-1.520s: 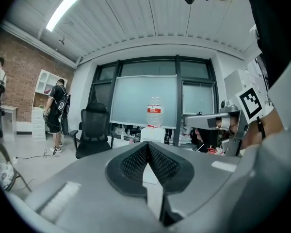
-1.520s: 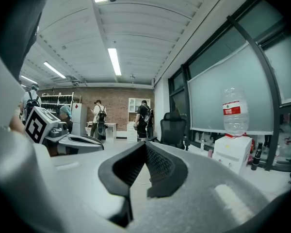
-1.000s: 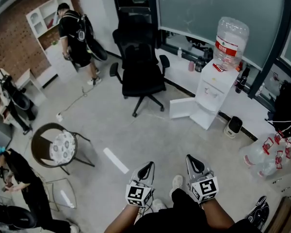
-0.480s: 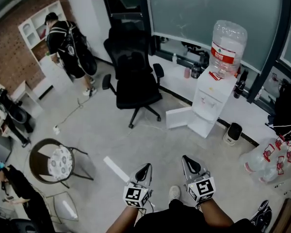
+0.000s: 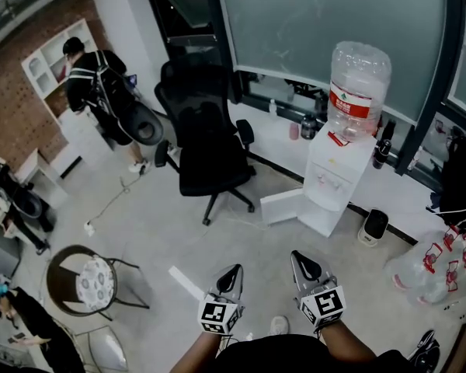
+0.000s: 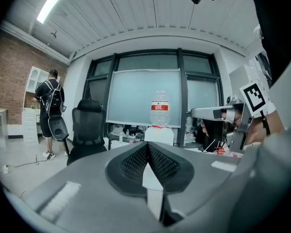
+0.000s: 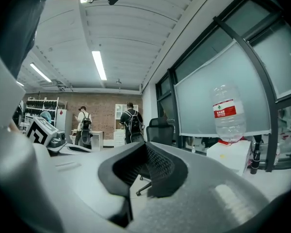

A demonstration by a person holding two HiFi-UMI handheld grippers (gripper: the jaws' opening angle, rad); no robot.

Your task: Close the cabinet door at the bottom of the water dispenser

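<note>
The white water dispenser [image 5: 328, 183] stands by the window ledge with a large clear bottle [image 5: 358, 90] on top. Its bottom cabinet door [image 5: 279, 207] hangs open, swung out to the left over the floor. My left gripper [image 5: 234, 273] and right gripper [image 5: 302, 261] are held side by side low in the head view, both shut and empty, well short of the dispenser. In the left gripper view the dispenser [image 6: 159, 135] shows straight ahead past the shut tips [image 6: 148, 145]. It sits off to the right [image 7: 231, 155] in the right gripper view.
A black office chair [image 5: 206, 142] stands left of the dispenser. A round-seated chair [image 5: 88, 274] and a white strip [image 5: 186, 282] on the floor are at the lower left. Several empty bottles [image 5: 431, 263] lie at the right. People stand by the shelves [image 5: 93, 88] at the far left.
Both grippers have been carried forward together; the dispenser and office chair now show nearer and larger. The open door has not moved. Both jaws stay shut.
</note>
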